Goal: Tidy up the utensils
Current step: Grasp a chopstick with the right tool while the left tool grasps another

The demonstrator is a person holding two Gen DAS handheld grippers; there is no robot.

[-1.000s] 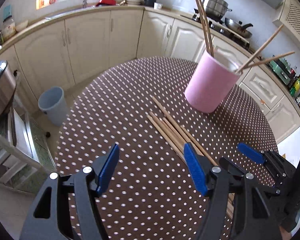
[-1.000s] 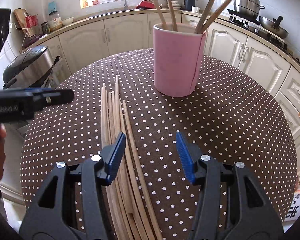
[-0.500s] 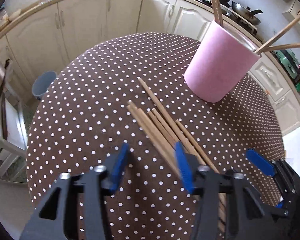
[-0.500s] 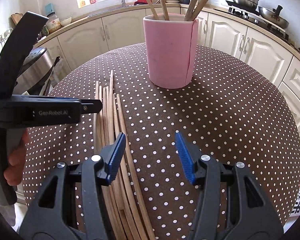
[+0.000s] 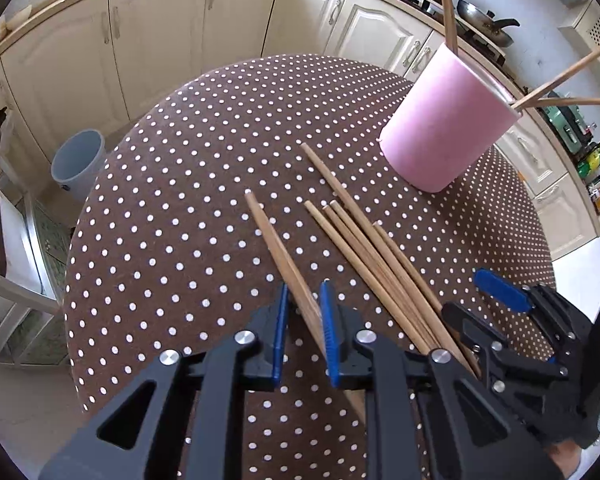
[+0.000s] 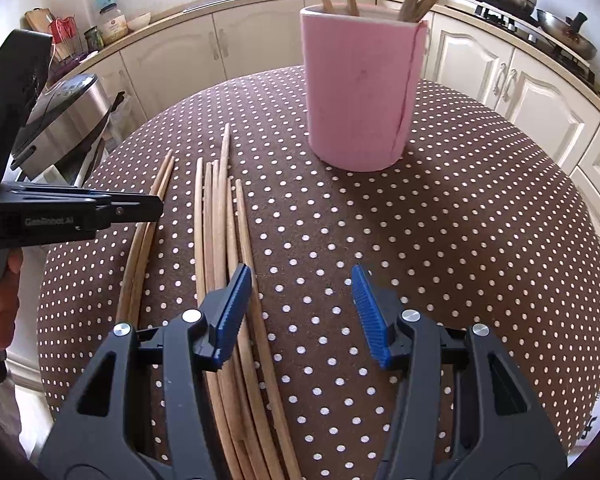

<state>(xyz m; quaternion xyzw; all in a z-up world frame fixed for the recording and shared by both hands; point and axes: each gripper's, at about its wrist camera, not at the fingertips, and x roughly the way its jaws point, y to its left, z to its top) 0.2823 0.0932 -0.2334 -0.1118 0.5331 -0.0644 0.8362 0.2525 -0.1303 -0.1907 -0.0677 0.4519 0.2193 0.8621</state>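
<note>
My left gripper is shut on a pair of wooden chopsticks, pulled a little left of the others. It also shows at the left of the right wrist view, with that pair under it. Several more chopsticks lie in a bundle on the table, also in the right wrist view. A pink holder with several chopsticks standing in it sits at the far right; it also shows in the right wrist view. My right gripper is open and empty, low over the bundle's near end.
The round table has a brown polka-dot cloth. A grey bin stands on the floor at left. A metal cooker sits beyond the table's left edge. Cream cabinets ring the room.
My left gripper moved forward and down and shut on two chopsticks, drawing them left, apart from the bundle. The right gripper stayed open and edged closer to the holder.
</note>
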